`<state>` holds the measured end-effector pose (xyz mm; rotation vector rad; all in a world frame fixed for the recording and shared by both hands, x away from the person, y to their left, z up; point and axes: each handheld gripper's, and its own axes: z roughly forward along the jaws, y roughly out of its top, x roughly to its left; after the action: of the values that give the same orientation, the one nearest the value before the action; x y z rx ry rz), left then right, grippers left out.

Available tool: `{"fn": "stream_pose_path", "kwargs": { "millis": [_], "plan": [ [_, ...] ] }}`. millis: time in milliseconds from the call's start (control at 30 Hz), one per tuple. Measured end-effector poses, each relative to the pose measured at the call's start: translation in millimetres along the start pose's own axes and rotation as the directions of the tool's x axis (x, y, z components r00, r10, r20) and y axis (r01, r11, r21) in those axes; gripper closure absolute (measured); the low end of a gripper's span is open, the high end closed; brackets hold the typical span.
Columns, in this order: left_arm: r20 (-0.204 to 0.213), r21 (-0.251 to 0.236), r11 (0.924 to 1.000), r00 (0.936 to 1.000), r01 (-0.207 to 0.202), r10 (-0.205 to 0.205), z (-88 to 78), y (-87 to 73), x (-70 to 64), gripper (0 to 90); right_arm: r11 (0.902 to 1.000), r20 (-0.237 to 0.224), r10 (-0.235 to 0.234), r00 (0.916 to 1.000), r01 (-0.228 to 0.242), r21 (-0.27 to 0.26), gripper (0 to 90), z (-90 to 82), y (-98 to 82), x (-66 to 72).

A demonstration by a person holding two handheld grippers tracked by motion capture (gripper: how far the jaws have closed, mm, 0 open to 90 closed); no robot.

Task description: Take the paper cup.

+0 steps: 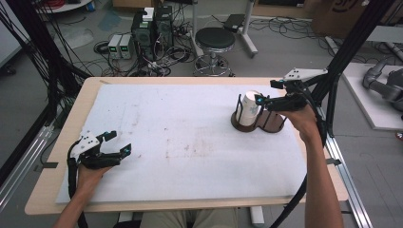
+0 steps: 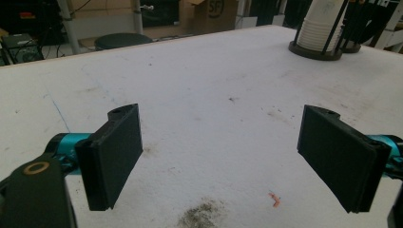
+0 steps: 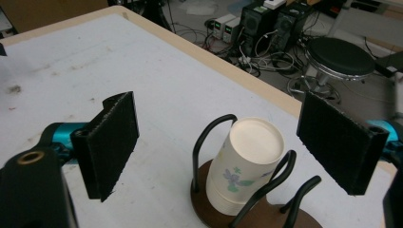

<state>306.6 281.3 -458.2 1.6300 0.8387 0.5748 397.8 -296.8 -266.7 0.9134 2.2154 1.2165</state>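
A stack of white paper cups (image 1: 249, 109) (image 3: 244, 166) (image 2: 321, 26) stands upside down in a dark wire cup holder (image 1: 258, 124) (image 3: 223, 211) at the right of the white table. The top cup carries a small flower print. My right gripper (image 1: 267, 92) (image 3: 216, 142) hovers open just above the stack, a jaw on either side and apart from it. At the table's near left, my left gripper (image 1: 118, 142) (image 2: 221, 156) rests open with nothing between its jaws.
A white foam sheet (image 1: 190, 137) covers the wooden table, stained near the middle. Black frame posts (image 1: 342, 52) rise at the right edge. Beyond the far edge stand a black stool (image 1: 215, 40), computer boxes (image 1: 152, 28) and loose cables.
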Motion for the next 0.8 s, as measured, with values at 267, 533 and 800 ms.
{"fn": "stream_pose_path", "kwargs": {
  "millis": [267, 533, 800],
  "plan": [
    [0.004, 0.0, 1.0, 1.0, -0.003, 0.003, 0.0, 0.0, -0.1, 15.0, 0.9989, 0.007, 0.0, 1.0, -0.001, 0.046, 14.2, 5.5, 9.0, -8.4],
    [0.001, 0.0, 1.0, 1.0, 0.0, 0.0, 0.0, 0.0, 0.0, 15.0, 0.9957, 0.012, 0.013, 0.9998, -0.014, 0.092, 14.2, 14.6, 11.3, -17.0],
    [0.001, -0.001, 1.0, 1.0, 0.001, -0.001, 0.0, -0.1, 0.1, 15.0, 0.9841, -0.004, -0.023, 0.9997, 0.023, 0.176, 14.2, 30.2, 23.8, -23.3]
  ]
}}
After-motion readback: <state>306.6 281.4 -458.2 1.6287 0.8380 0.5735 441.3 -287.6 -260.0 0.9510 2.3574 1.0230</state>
